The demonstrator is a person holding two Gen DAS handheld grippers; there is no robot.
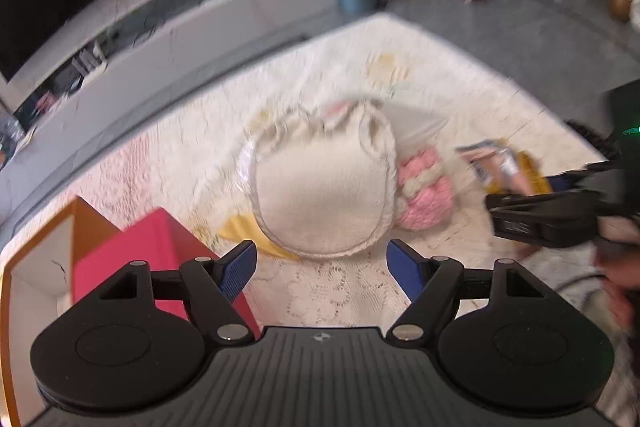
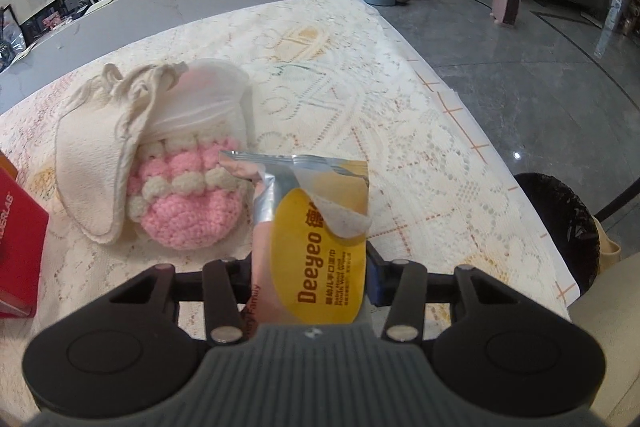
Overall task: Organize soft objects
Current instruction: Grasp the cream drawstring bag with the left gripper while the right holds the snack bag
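- Left wrist view: the left tongs (image 1: 322, 263) stand wide open with nothing between the blue pads, hovering just short of the near edge of the cream drawstring pouch (image 1: 320, 187), which lies on the lace-covered desk (image 1: 344, 291).
- A pink-and-cream crocheted pouch (image 1: 424, 193) lies touching the drawstring pouch on its right side; something yellow and flat peeks from under the near left edge, too blurred to name.
- A red box (image 1: 132, 251) sits at the near left, beside an orange-rimmed container (image 1: 40, 251); either may be the place for sorted things, though I cannot tell which.
- At the right edge the right tongs (image 1: 532, 217) appear, carrying the wipes pack (image 1: 500, 167). The view is motion-blurred.
- Right wrist view: the right tongs (image 2: 310, 275) are closed on the yellow Deeyeo wet-wipes pack (image 2: 320, 247), which stands up between the jaws with its sticker flap (image 2: 344, 219) peeled and curling.
- The pack's top corner is close against the crocheted pouch (image 2: 188, 203), which is half tucked under the drawstring pouch (image 2: 96, 163) and a clear plastic bag (image 2: 212, 95).
- Judged step: the wipes pack is in hand and being carried while the left side lines up on the drawstring pouch.
- Next move likely calls for setting the left pads astride the pouch's edge and pinching enough limp cloth to lift it, without dragging the lace cover.
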